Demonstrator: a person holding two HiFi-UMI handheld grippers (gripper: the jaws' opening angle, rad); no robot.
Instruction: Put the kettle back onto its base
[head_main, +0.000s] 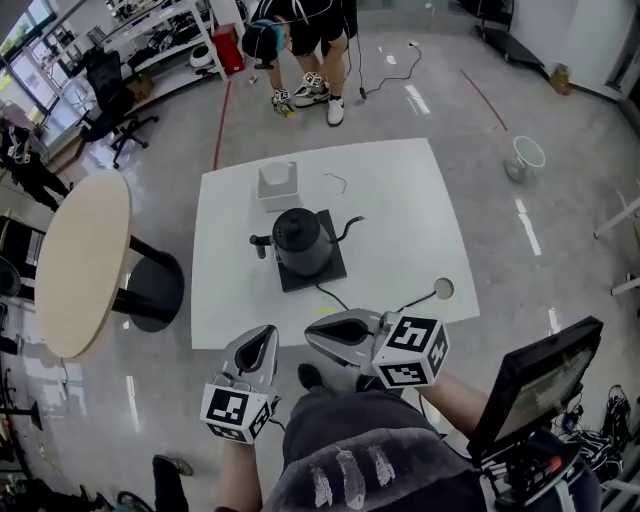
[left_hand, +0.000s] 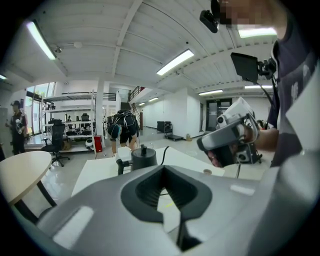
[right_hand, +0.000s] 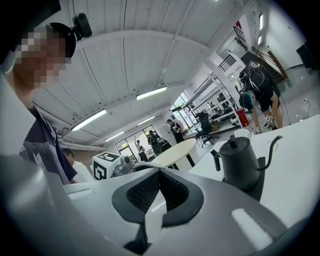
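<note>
The black gooseneck kettle (head_main: 300, 236) stands upright on its flat black square base (head_main: 328, 274) in the middle of the white table (head_main: 400, 200). Both grippers hover at the table's near edge, well short of the kettle. My left gripper (head_main: 267, 333) is shut and holds nothing; in its own view the kettle (left_hand: 144, 157) lies straight ahead beyond the closed jaws (left_hand: 165, 190). My right gripper (head_main: 312, 341) points leftward, shut and empty. In the right gripper view the kettle (right_hand: 241, 163) with its thin spout sits to the right of the jaws (right_hand: 160, 192).
A white open box (head_main: 277, 184) sits on the table behind the kettle, with a thin cable beside it. A round cable hole (head_main: 443, 289) is near the table's right front corner. A round beige table (head_main: 80, 262) stands to the left. A person (head_main: 310, 40) bends beyond the table.
</note>
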